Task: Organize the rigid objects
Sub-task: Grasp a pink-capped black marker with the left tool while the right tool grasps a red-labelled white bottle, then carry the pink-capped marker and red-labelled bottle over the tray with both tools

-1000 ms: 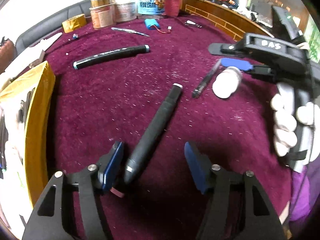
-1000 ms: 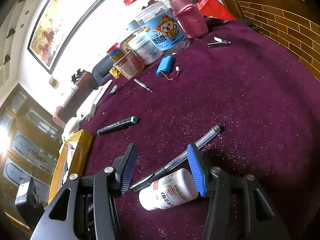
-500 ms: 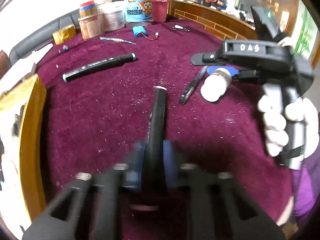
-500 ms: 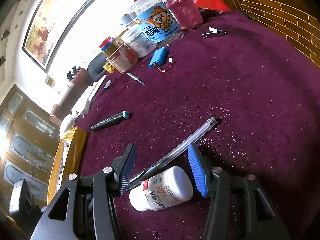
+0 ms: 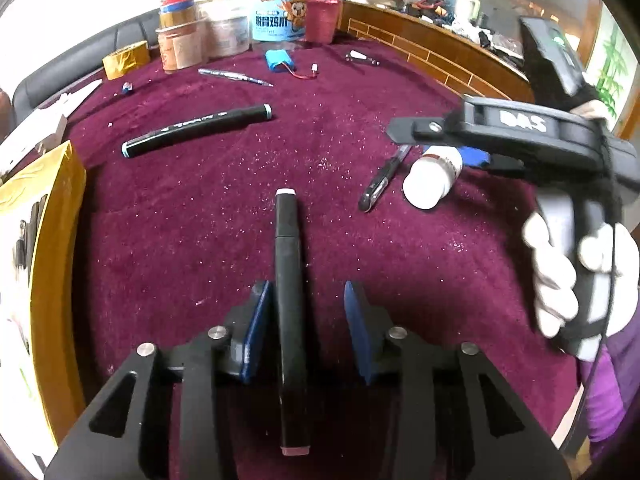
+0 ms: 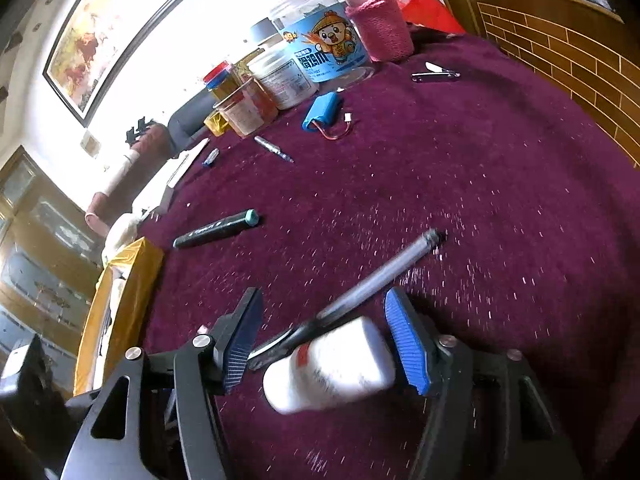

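Observation:
A black marker (image 5: 289, 288) lies on the purple cloth between the blue pads of my left gripper (image 5: 307, 328). The jaws are open; the left pad is close to the marker and the right pad stands apart from it. My right gripper (image 6: 324, 336) is open around a white pill bottle (image 6: 332, 364) lying on its side, with a clear pen (image 6: 376, 276) beside it. The bottle (image 5: 432, 178) and pen (image 5: 382, 180) also show in the left wrist view, under the right gripper (image 5: 472, 156). A second black marker (image 5: 196, 130) with teal caps lies farther back.
A yellow box (image 5: 44, 248) stands at the left edge. At the back are jars (image 5: 180, 40), a blue-labelled tub (image 5: 278, 20), a pink-sleeved flask (image 5: 324, 12), a blue battery pack (image 5: 278, 62), a silver pen (image 5: 234, 77) and nail clippers (image 5: 362, 57). A wooden rail (image 5: 440, 60) runs along the right.
My left gripper closed on the black marker, turned it in line with the fingers, then opened part way. My right gripper has moved closer over the white bottle.

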Tool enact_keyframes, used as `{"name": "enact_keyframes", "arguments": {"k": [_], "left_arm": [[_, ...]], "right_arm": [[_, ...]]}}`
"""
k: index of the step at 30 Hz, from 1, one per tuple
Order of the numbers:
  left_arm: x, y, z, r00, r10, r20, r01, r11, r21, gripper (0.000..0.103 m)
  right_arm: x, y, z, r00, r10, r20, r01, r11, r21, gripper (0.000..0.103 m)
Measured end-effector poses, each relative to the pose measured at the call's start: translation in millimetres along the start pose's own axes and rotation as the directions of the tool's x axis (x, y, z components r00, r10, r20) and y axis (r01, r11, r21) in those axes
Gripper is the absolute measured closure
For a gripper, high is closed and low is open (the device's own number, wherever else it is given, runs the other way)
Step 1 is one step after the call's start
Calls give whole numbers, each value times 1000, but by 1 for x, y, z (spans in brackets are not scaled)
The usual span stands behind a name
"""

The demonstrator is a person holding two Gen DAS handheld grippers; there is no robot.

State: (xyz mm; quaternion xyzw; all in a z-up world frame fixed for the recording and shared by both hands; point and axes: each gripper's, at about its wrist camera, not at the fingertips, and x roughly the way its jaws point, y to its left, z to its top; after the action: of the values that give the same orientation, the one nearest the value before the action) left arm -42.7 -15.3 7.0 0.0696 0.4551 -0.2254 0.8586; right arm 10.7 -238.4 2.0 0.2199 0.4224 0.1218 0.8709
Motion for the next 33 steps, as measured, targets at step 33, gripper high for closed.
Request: {"name": "enact_keyframes", "arguments": {"k": [33], "left_arm": [[-149, 195, -98, 964, 106, 243, 27, 872, -489, 89]], "right_arm": [[-14, 147, -47, 999, -39, -30, 23, 912, -409, 50]]}}
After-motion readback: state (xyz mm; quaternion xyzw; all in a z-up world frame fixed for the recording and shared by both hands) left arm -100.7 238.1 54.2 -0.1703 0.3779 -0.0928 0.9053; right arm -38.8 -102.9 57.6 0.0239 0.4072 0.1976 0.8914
